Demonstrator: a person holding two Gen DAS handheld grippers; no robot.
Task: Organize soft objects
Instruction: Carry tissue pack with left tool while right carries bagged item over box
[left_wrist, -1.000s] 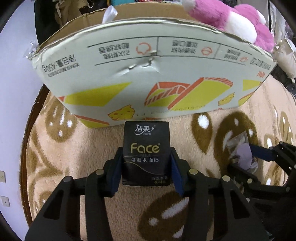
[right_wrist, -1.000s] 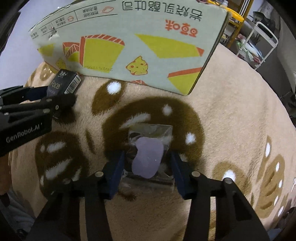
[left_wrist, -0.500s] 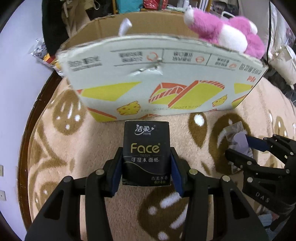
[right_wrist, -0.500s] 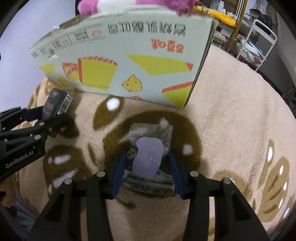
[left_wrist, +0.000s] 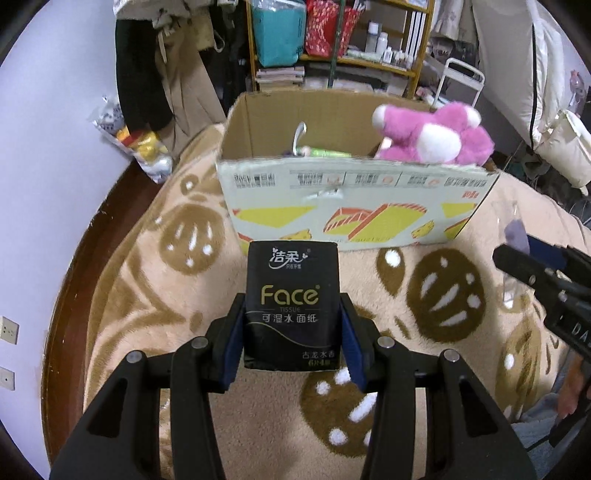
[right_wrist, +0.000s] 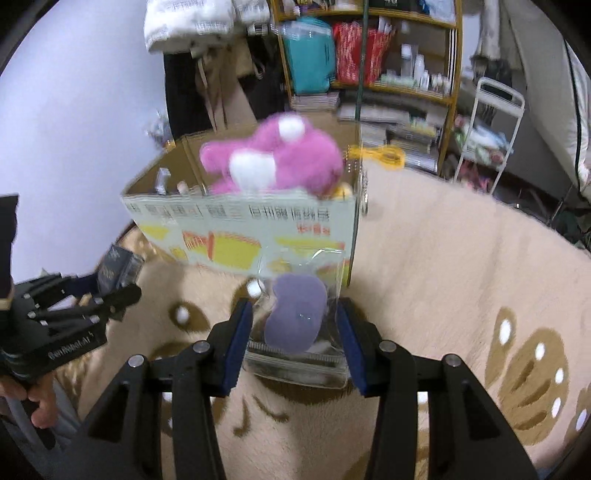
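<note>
My left gripper (left_wrist: 292, 332) is shut on a black Face tissue pack (left_wrist: 292, 295), held up above the patterned blanket (left_wrist: 147, 295). My right gripper (right_wrist: 295, 332) is shut on a clear plastic bag (right_wrist: 295, 354) with a purple sponge (right_wrist: 295, 314) inside, also lifted off the blanket. Ahead of both stands an open cardboard box (left_wrist: 351, 206) with a pink plush toy (left_wrist: 432, 136) resting in its right end. In the left wrist view the right gripper (left_wrist: 524, 258) shows at the right edge. The left gripper (right_wrist: 110, 291) with the tissue pack (right_wrist: 118, 269) shows at the left of the right wrist view.
A beige blanket with brown spots (right_wrist: 461, 295) covers the surface. Shelves (left_wrist: 340, 40) with bags and bottles stand behind the box. A white wire rack (right_wrist: 491, 129) is at the right. A snack bag (left_wrist: 136, 147) lies at the far left by the wall.
Both grippers rose off the blanket with their objects, and the view tilted up so the box's open top, the plush toy and the shelves behind came into sight.
</note>
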